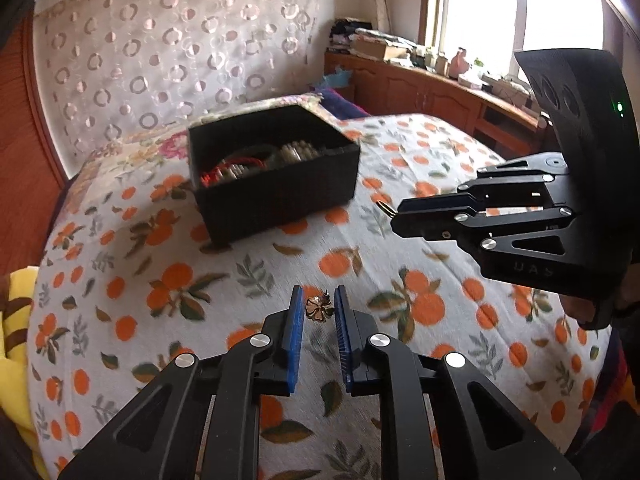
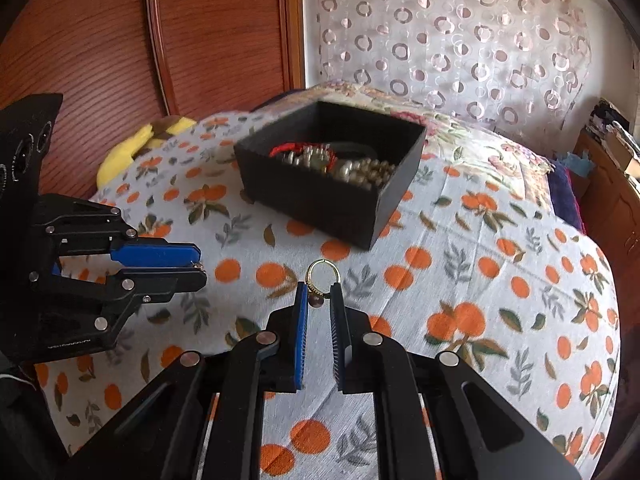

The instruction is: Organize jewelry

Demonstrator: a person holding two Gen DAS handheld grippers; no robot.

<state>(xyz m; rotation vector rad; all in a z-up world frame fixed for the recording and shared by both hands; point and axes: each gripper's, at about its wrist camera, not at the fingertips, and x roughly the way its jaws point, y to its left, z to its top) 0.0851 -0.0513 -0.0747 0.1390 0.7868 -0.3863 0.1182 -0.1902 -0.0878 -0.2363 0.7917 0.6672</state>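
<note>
Left tool (image 1: 317, 308), nearest the left wrist camera, has its blue pads closed to a narrow gap on a gold flower earring (image 1: 319, 307), pinched at the tips with its post pointing up. It is held above the bed (image 1: 420, 248), which has an orange-print cover.

Right tool (image 2: 320, 295) is likewise nearly closed, gripping a gold ring (image 2: 322, 271) at its lower edge; the ring stands upright above the tips, and a small dark bead hangs just under it between the pads. In the left wrist view this tool (image 1: 394, 213) enters from the right, with a sliver of gold showing at its tip.

Black box (image 1: 274, 168) sits open on the bed beyond both tools, well apart from each. It holds a heap of jewelry (image 2: 340, 162): silver beads, a red cord, a dark band.

Yellow plush (image 2: 132, 148) lies at the bed's edge by the wooden wardrobe (image 2: 120, 40). Cluttered cabinet (image 1: 420, 80) runs under the window (image 1: 480, 0).
</note>
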